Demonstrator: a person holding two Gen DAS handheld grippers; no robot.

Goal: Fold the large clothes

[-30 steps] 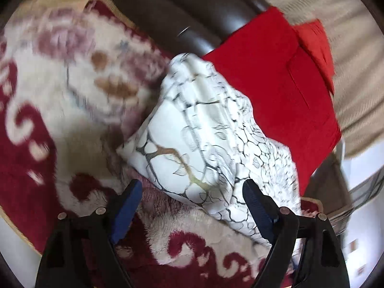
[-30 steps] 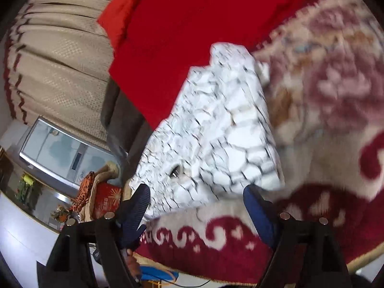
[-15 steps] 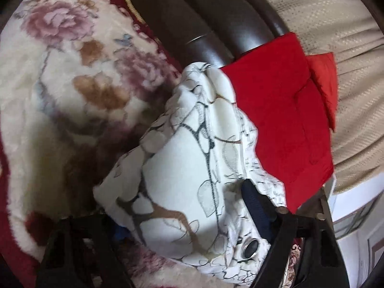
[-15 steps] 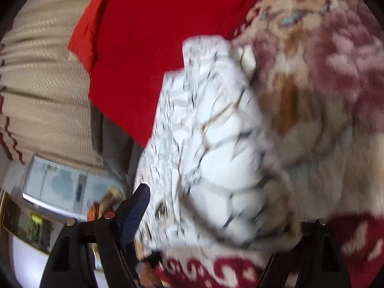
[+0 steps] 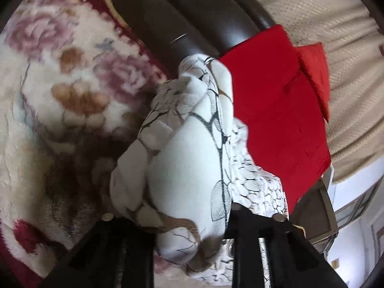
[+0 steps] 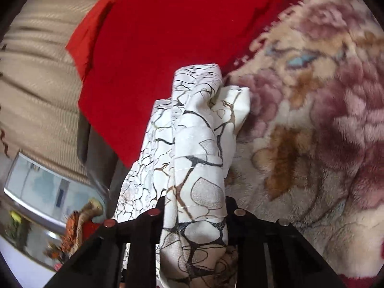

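A white garment with a black and gold crackle print (image 5: 187, 168) lies bunched on a floral fleece blanket (image 5: 60, 96). My left gripper (image 5: 189, 218) is shut on a thick fold of it at the near end; the cloth hides the fingertips. In the right wrist view the same garment (image 6: 194, 144) runs away from me in a narrow ridge, and my right gripper (image 6: 194, 211) is shut on its near end. A folded red garment (image 5: 276, 110) lies just beyond, touching the white one; it also shows in the right wrist view (image 6: 168, 36).
A dark leather headboard or sofa edge (image 5: 192, 19) borders the blanket. A beige curtain (image 5: 336, 48) hangs behind the red garment. In the right wrist view a glass-topped cabinet with clutter (image 6: 48, 204) stands at the lower left.
Both grippers were open and apart from the white garment a second ago. They moved in over its near edge and closed on it, and the cloth is bunched up into a ridge.
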